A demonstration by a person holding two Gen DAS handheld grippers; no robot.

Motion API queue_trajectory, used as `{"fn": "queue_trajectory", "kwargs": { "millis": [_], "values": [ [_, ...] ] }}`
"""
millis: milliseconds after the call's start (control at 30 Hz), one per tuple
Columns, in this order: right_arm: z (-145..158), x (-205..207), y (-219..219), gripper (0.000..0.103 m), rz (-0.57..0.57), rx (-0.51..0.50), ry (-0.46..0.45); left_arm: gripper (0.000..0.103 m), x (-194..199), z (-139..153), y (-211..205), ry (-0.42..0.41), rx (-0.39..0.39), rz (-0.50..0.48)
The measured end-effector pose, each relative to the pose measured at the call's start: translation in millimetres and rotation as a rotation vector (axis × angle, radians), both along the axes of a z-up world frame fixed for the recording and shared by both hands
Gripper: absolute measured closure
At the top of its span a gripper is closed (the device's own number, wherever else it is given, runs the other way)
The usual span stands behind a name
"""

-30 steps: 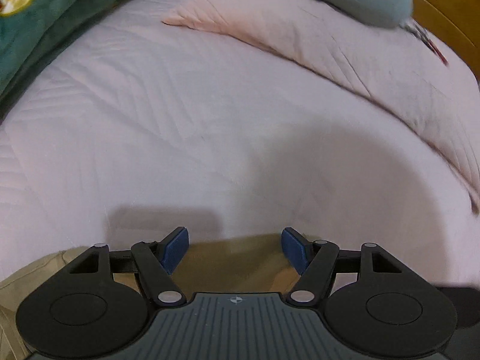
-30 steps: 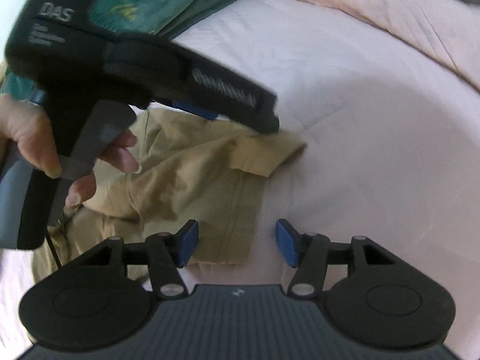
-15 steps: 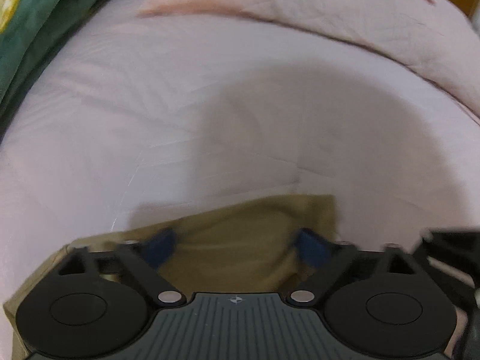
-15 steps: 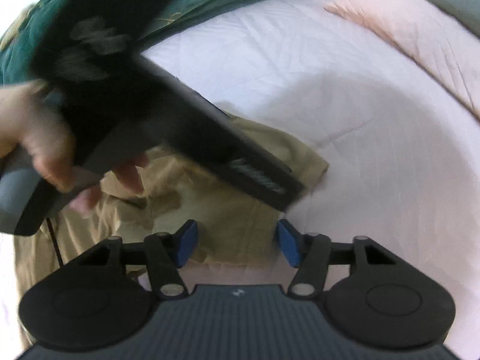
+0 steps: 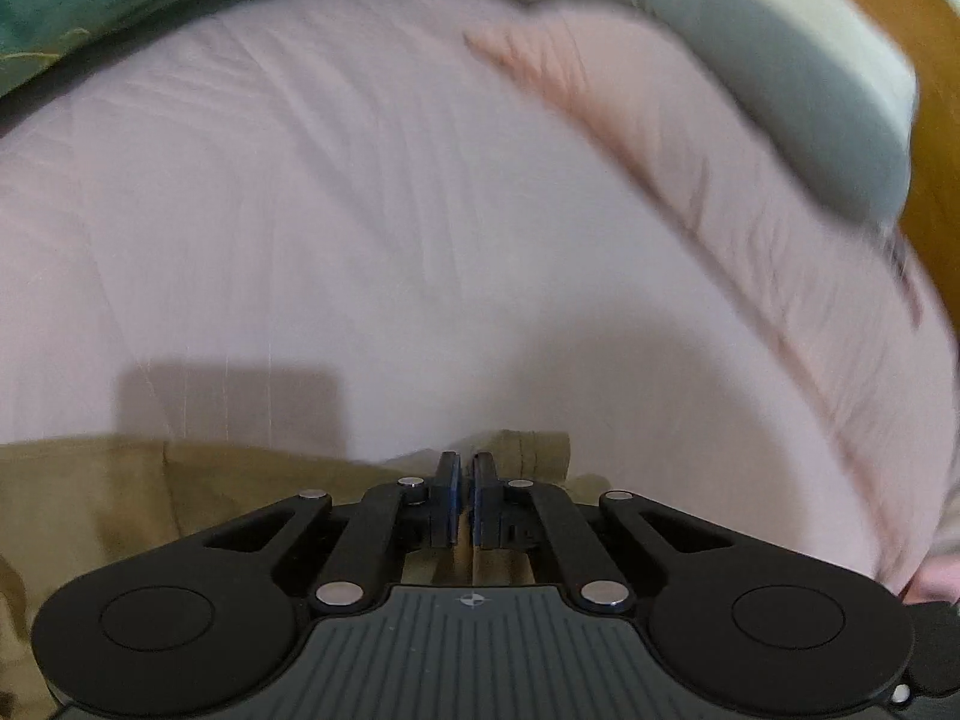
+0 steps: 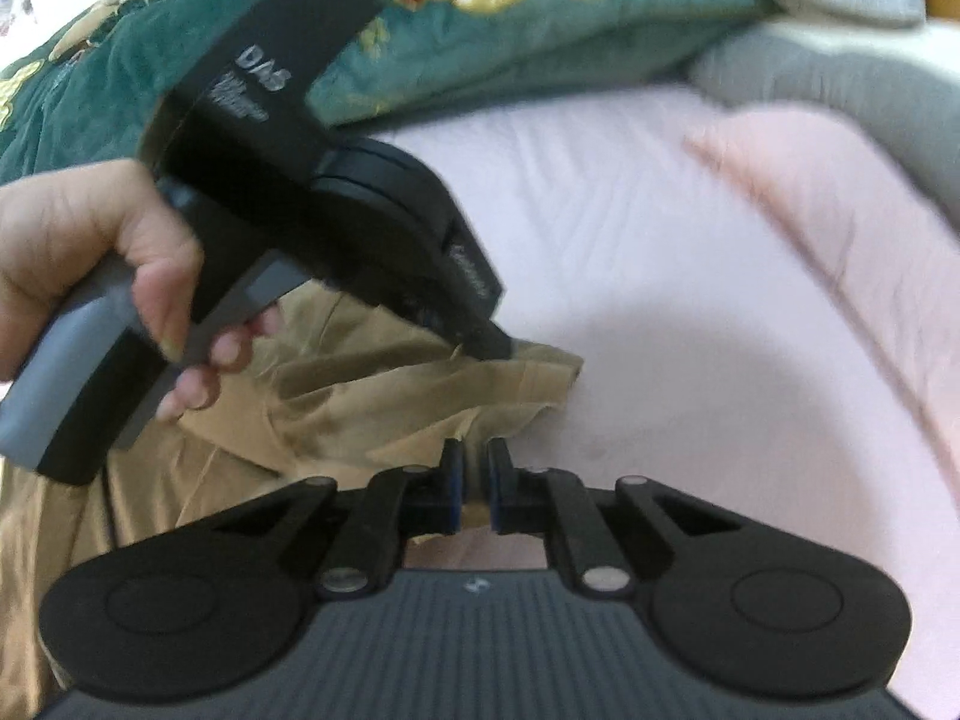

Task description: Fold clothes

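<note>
A tan garment [image 5: 180,492] lies crumpled on the pink bed sheet [image 5: 360,240]. In the left wrist view my left gripper [image 5: 465,468] is closing its jaws tight on the garment's corner, with the blue pads almost together. The right wrist view shows that left gripper [image 6: 489,348], held by a hand [image 6: 78,252], pinching the raised corner of the tan garment [image 6: 360,396]. Nearer the camera, my right gripper [image 6: 474,462] is closing on the garment's lower hem, with cloth showing between the narrow pads.
A green patterned quilt [image 6: 510,48] is heaped at the back left. A pink folded duvet [image 5: 720,180] and a grey pillow [image 5: 780,90] lie at the back right, before a wooden headboard [image 5: 936,120]. Bare pink sheet [image 6: 690,360] stretches right of the garment.
Both grippers went from wide open to closed on the tan garment's edge. The left one slid along the cloth to its corner; the corner now stands lifted.
</note>
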State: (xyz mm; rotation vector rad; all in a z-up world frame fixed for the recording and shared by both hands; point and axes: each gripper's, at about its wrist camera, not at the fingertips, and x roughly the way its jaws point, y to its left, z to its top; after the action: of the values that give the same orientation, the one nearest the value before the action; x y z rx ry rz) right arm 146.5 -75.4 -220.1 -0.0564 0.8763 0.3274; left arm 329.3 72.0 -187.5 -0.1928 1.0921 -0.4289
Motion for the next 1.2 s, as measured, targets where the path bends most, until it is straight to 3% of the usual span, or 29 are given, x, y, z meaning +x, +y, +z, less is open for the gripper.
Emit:
{"fn": "queue_trajectory", "kwargs": {
  "millis": [167, 300, 400, 500, 567, 633, 733, 900, 1033, 1133, 1200],
  "values": [
    [13, 28, -29, 0.097, -0.091, -0.109, -0.094, 0.098, 25, 23, 17, -0.107, -0.072, 0.104],
    [5, 57, -75, 0.097, -0.189, -0.069, -0.033, 0.096, 32, 30, 31, -0.13, -0.138, 0.154],
    [14, 42, -81, 0.092, -0.158, -0.019, 0.005, 0.087, 12, 43, 36, -0.138, -0.202, 0.146],
    [19, 16, -74, 0.083, -0.113, 0.033, 0.067, 0.071, -19, 60, 32, -0.111, -0.142, 0.094],
    [25, -16, -71, 0.07, -0.094, 0.083, 0.103, 0.061, -52, 67, 29, -0.08, -0.104, 0.071],
    [27, -48, -62, 0.062, -0.066, 0.1, 0.151, 0.059, -88, 69, 31, -0.036, -0.089, 0.05],
    [30, -105, -44, 0.061, 0.006, 0.021, 0.244, 0.053, -145, 64, 31, 0.048, -0.089, 0.032],
    [27, -191, -39, 0.061, 0.058, -0.058, 0.381, 0.051, -224, 30, 29, 0.242, -0.092, 0.125],
    [-6, -216, -51, 0.059, -0.012, -0.102, 0.442, 0.05, -241, 13, 11, 0.29, -0.026, 0.143],
    [-35, -215, -45, 0.059, -0.023, -0.106, 0.459, 0.048, -240, 10, -9, 0.28, 0.106, 0.182],
    [-46, -213, -39, 0.057, -0.023, -0.119, 0.452, 0.047, -238, 7, -26, 0.271, 0.168, 0.142]
  ]
}}
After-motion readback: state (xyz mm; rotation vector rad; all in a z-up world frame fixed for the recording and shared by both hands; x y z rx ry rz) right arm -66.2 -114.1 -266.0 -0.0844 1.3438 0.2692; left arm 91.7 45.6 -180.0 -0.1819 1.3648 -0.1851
